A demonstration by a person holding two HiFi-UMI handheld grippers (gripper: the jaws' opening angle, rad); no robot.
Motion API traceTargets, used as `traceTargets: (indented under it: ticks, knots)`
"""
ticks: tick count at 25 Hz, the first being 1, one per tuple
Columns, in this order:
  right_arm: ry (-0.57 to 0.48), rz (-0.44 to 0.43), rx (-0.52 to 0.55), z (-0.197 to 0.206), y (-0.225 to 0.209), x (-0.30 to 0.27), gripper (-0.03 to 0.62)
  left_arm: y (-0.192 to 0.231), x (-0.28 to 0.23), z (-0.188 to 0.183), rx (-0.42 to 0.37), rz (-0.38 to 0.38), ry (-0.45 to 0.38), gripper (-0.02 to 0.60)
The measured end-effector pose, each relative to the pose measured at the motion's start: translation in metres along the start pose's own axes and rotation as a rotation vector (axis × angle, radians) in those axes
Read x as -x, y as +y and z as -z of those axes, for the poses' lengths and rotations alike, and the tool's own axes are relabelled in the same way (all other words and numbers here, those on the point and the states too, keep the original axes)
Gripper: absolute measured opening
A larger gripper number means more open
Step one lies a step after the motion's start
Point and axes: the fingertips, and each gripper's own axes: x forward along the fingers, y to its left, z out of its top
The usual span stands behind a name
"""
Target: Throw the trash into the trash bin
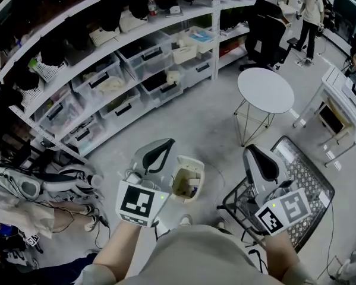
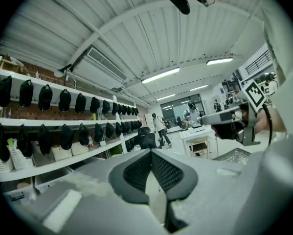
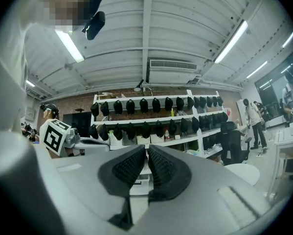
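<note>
In the head view a cream trash bin (image 1: 197, 162) stands on the floor just ahead of me, with scraps of trash (image 1: 186, 186) inside it. My left gripper (image 1: 167, 145) hangs above the bin's left side; its jaws are shut and hold nothing. To the bin's right, my right gripper (image 1: 252, 151) is raised over a wire cart, also shut and empty. In the left gripper view the pads (image 2: 136, 173) of the left gripper (image 2: 151, 153) meet at the tips. The right gripper view shows the right gripper (image 3: 146, 149) with only a thin slit between its pads.
A wire-mesh cart (image 1: 311, 174) stands at the right. Beyond the bin is a round white table (image 1: 265, 91). Long shelves with clear storage bins (image 1: 136, 64) run along the back left. Cables and gear (image 1: 41, 186) lie at the left. A white desk (image 1: 344, 91) stands far right.
</note>
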Motion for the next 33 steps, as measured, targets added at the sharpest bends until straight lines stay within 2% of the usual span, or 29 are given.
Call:
traceTargets:
  ticks: [2, 6, 10, 27, 33]
  knots:
    - [-0.03, 0.009, 0.023, -0.017, -0.004, 0.008, 0.025, -0.005, 0.003, -0.019, 0.015, -0.015, -0.036, 0.002]
    - [-0.076, 0.017, 0.143, -0.049, -0.002, 0.021, 0.02, -0.011, 0.008, -0.042, -0.012, -0.022, -0.076, 0.003]
    - [-0.106, 0.0, 0.157, -0.066, -0.001, 0.026, 0.006, -0.008, 0.008, -0.049, -0.028, -0.037, -0.08, 0.003]
    - [-0.077, -0.028, 0.166, -0.062, -0.015, 0.015, 0.006, -0.006, -0.007, -0.047, -0.018, -0.05, -0.054, 0.003]
    - [-0.079, -0.039, 0.163, -0.059, -0.012, 0.012, 0.006, -0.008, -0.006, -0.043, -0.072, -0.063, -0.05, 0.002]
